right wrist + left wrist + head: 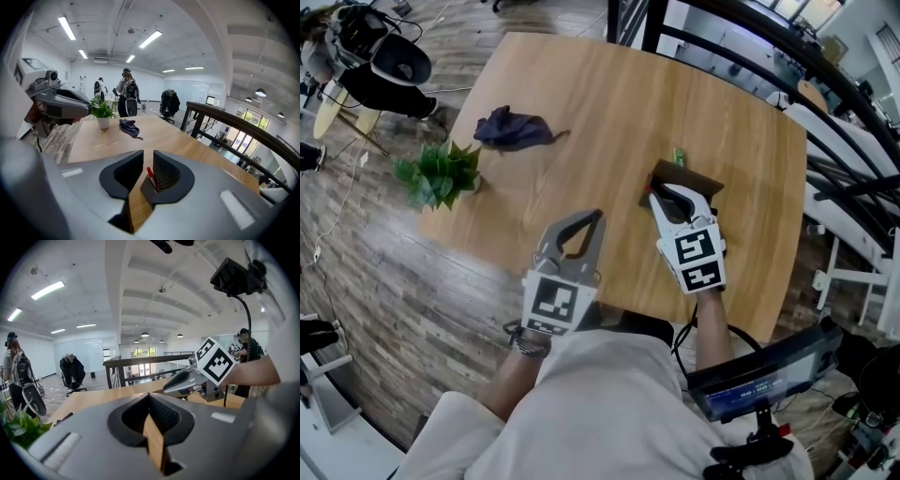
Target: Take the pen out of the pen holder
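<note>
Now, right gripper (661, 195) over pen holder (703, 183), red pen (150, 172) between parted jaws

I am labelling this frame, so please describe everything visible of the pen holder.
The pen holder is a small dark brown box, seemingly wood, standing on the wooden table near the person's edge. The right gripper hangs over it, jaws apart, hiding part of it. In the right gripper view its dark corner sits between the jaws, with a red pen standing in it. At its far edge something green shows.
</note>
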The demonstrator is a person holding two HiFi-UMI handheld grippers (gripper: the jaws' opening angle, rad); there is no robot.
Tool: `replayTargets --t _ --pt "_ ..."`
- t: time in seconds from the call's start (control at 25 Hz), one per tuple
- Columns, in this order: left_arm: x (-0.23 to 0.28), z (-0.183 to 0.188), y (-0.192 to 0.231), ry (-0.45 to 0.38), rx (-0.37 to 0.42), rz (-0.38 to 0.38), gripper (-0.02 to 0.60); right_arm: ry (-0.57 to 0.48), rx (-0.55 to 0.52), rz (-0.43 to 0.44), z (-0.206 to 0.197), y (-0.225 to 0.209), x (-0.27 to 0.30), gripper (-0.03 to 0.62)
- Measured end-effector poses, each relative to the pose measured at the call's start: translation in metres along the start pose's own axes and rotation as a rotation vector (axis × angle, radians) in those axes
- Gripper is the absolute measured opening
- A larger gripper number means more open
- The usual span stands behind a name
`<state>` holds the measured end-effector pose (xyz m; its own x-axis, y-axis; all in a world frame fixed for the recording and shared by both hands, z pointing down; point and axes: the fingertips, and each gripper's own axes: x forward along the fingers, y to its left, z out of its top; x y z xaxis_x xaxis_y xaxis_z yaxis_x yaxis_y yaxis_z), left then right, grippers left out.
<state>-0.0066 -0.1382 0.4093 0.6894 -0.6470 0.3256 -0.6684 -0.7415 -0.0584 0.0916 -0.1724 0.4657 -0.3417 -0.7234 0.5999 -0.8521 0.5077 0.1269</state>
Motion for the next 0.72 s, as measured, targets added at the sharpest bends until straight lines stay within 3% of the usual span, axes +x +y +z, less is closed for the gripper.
replayTargets --t 0.72 --pt "0.008 -0.028 0.008 0.065 -0.047 0.021 -0.002 0.108 -0.074 0.035 -0.031 0.005 0.036 0.069"
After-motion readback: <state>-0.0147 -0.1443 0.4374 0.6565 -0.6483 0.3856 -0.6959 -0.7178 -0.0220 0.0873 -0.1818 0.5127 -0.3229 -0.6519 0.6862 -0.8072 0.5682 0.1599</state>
